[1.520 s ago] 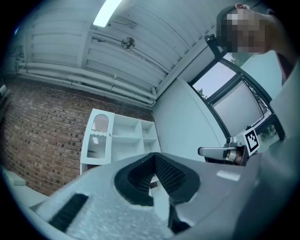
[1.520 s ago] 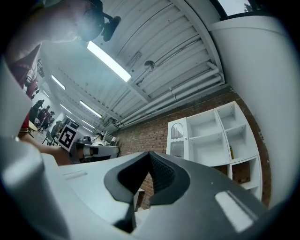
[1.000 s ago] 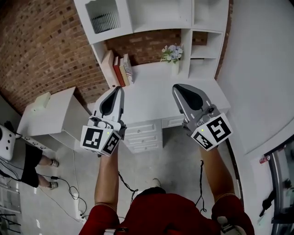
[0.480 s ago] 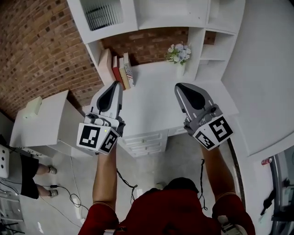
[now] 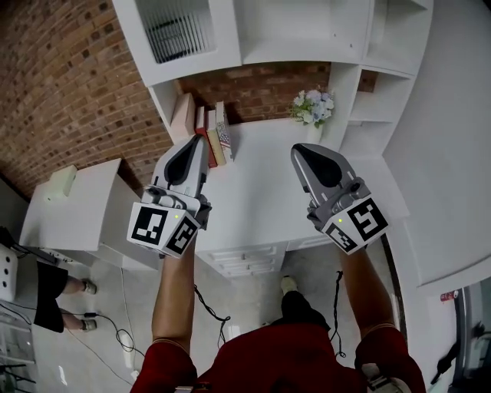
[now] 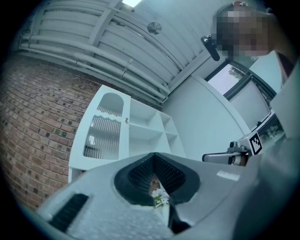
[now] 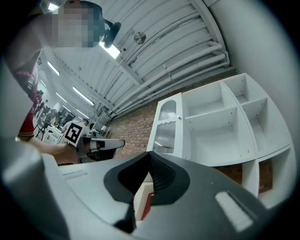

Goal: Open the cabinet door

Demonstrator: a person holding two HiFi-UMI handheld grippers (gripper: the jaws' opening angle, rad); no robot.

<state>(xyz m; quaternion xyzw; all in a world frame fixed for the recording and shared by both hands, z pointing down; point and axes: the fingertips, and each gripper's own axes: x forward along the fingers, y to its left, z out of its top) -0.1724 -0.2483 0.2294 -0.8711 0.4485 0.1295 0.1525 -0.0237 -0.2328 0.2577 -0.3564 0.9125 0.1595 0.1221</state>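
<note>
The left gripper [image 5: 195, 144] and the right gripper [image 5: 304, 150] hang over the white counter [image 5: 261, 196], each with its jaws pressed together on nothing. The ribbed-glass cabinet door [image 5: 175, 31] is closed and untouched, high above the counter's back left corner, over the books [image 5: 212, 135].

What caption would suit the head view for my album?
Left gripper and right gripper, both shut and empty, hover over a white desk below the closed cabinet door.

walls: red brick wall [image 5: 69, 84] left and behind, plain white wall [image 5: 453, 115] right | furniture: white cabinet [image 5: 299, 23] above white counter [image 5: 261, 192], drawers [image 5: 244, 259] beneath, low white side unit [image 5: 77, 207] | floor [image 5: 96, 345]: pale, glossy | light: ceiling strip lights [image 7: 110, 49]
</note>
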